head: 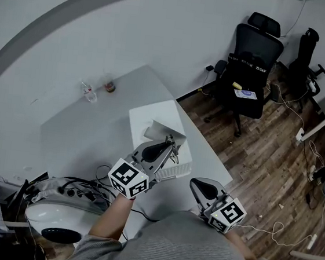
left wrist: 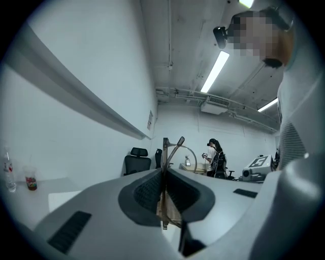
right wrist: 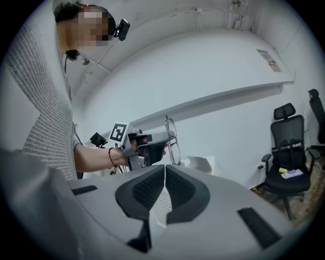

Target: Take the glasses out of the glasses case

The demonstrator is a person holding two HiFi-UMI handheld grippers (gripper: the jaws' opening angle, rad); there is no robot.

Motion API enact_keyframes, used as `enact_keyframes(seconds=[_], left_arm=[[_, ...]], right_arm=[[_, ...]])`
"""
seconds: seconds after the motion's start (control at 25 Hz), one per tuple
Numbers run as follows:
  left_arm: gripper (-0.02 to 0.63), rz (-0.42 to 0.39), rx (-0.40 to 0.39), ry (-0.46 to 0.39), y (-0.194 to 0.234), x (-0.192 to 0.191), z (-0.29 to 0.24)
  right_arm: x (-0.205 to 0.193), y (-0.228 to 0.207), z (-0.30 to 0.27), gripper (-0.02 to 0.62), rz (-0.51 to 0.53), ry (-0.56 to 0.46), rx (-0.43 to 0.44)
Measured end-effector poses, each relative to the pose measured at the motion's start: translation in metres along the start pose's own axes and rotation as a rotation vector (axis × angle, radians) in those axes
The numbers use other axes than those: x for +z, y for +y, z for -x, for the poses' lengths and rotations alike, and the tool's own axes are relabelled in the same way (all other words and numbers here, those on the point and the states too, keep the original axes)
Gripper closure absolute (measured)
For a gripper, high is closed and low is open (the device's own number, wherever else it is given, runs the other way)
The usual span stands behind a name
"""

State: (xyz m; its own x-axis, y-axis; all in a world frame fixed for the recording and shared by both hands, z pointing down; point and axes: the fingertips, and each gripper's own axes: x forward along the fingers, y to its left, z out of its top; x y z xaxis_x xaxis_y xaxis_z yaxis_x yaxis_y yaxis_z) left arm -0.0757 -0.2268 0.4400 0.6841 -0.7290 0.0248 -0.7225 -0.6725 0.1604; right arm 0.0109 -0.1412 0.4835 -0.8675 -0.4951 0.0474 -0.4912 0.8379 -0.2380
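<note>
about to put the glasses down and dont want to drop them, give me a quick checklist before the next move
1. Left gripper hold on the glasses: ok, jaws shut on the frame.
2. Glasses out of the case: ok, held up apart from it.
3. Right gripper free to help: ok, shut with nothing in it.
4. Bare table to set them on: ok, beside the case.
5. Lenses undamaged: cannot tell.
</note>
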Motion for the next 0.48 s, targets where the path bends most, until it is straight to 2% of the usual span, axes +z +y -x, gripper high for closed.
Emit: enact_keyframes(seconds=[0.32, 0.48], left_arm=[[0.572, 0.054, -0.035, -0.045, -0.02, 0.003, 0.009], [0.572, 0.054, -0.054, -0.07, -0.034, 0.008, 0.013]], right_arm=[[-0.006, -0.002, 0.003, 0.581, 0.011, 0.028, -0.01], [-0.005, -0.004, 0.004, 0.581, 0.012, 0.023, -0.017]])
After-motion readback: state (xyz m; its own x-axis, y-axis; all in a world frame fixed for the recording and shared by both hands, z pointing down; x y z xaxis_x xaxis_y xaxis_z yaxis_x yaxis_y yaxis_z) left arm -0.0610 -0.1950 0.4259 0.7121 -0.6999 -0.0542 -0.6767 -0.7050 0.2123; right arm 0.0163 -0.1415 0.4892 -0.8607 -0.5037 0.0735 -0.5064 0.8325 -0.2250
